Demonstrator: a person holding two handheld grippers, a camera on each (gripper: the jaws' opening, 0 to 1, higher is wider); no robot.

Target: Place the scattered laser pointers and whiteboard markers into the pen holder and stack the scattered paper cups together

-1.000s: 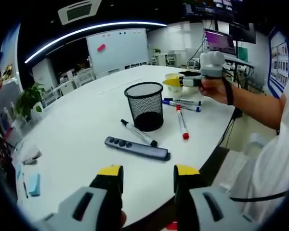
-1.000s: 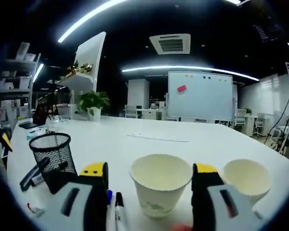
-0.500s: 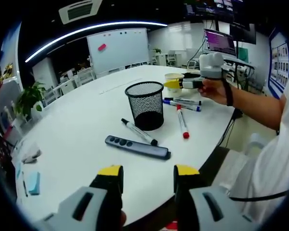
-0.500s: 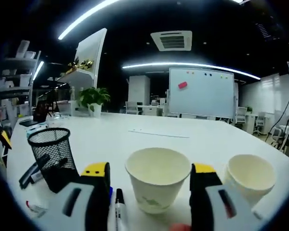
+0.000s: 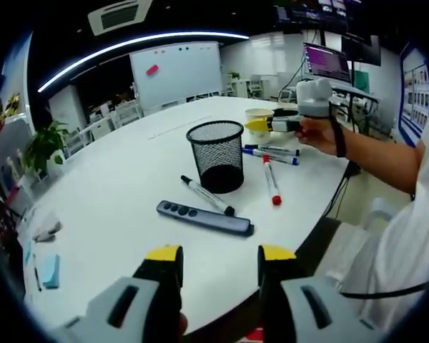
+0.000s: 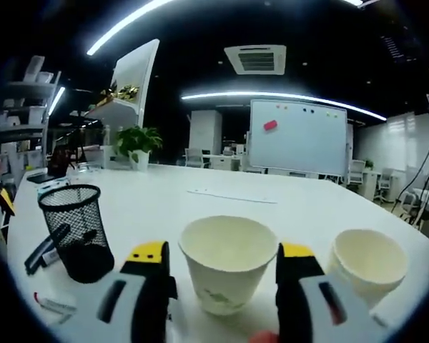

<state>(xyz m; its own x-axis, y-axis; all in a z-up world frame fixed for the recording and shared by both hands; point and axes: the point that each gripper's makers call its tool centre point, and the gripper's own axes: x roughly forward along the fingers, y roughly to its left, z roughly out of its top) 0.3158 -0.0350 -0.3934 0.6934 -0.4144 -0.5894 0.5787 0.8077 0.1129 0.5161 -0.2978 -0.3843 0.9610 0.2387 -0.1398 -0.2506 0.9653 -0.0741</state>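
Paper cup sits between the two jaws of the right gripper, which stand close on each side of it; I cannot tell if they press it. The cup looks empty inside. A second paper cup stands just beside it, also empty, near the table edge. The black mesh pen holder stands upright near the middle of the table. Next to it lie a black marker, a gray laser pointer, a red marker and a blue marker. The left gripper hangs over the near table edge, jaws wide apart, holding nothing.
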